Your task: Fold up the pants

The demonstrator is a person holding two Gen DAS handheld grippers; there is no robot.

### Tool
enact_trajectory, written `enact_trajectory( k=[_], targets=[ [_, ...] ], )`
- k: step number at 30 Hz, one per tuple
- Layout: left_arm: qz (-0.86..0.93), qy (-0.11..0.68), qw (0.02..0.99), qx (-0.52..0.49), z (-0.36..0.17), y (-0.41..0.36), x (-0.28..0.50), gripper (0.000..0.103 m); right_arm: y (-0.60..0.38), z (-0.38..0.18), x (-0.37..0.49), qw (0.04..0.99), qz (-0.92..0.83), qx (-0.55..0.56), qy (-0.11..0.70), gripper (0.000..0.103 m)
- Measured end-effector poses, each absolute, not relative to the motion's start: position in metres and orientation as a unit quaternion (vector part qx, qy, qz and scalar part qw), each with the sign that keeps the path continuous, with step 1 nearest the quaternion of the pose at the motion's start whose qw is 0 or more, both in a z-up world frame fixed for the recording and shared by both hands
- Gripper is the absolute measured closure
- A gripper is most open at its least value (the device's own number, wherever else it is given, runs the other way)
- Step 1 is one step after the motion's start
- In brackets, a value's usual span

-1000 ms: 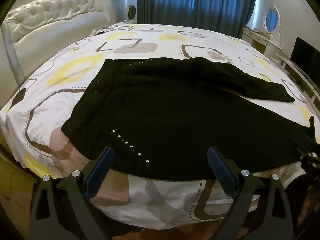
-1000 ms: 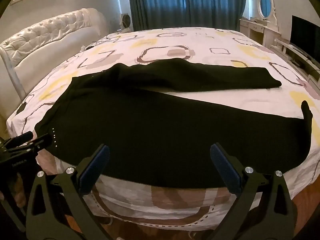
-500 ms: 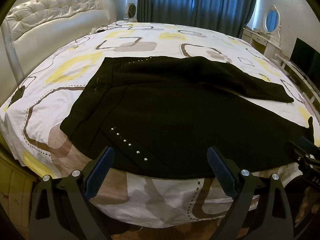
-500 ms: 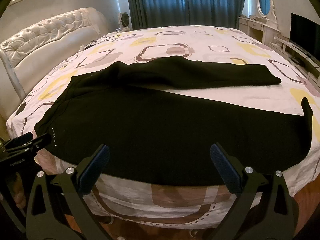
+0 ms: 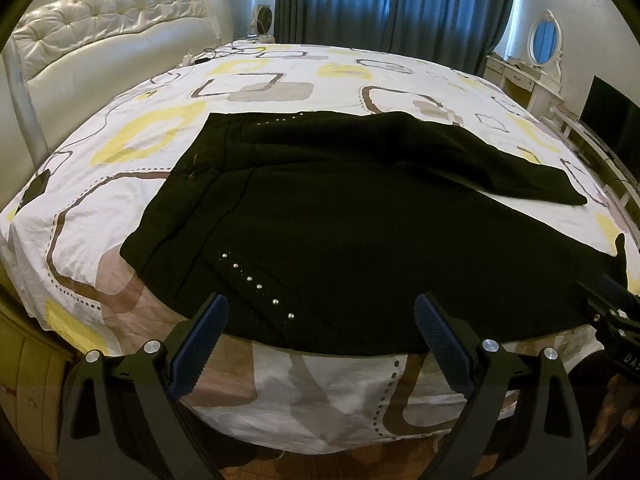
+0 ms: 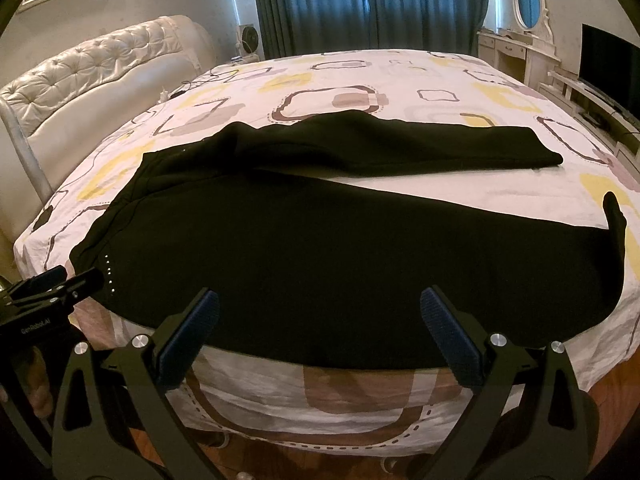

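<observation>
The black pants (image 5: 360, 232) lie spread flat on the bed (image 5: 280, 80), waistband toward the headboard (image 5: 108, 36) side and the two legs splayed apart, the near leg running along the bed's front edge and the far leg angled away across the patterned sheet; a row of small silver studs (image 5: 256, 284) slants across the near hip. Compared with a second ago, the garment lies just as it did, and both cameras have shifted only slightly, the pants sitting a touch lower in each view. The left gripper (image 5: 320, 344) hovers off the bed's edge by the studded hip, fingers spread wide and empty; the right gripper (image 6: 320, 344) hovers before the near leg, likewise released. The left view shows the studs clearly and a second row near the far waistband, while the right view shows the near leg's upturned cuff (image 6: 614, 216) and a television (image 6: 608, 68) more fully.
</observation>
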State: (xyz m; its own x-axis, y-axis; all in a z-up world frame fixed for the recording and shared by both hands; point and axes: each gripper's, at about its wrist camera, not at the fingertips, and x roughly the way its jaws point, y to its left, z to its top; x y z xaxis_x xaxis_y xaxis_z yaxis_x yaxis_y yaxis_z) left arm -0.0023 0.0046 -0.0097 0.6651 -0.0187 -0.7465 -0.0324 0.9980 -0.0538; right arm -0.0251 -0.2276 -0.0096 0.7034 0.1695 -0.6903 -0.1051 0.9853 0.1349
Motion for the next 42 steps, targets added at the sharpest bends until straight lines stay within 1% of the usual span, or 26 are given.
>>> enact_trajectory(
  k=[42],
  targets=[
    [0.003,0.411,0.911,-0.032,-0.0088,0.0028,-0.003,0.009,-0.2254,-0.0117,-0.0316,0.92,0.075,0.045,0.382,0.002]
  ],
)
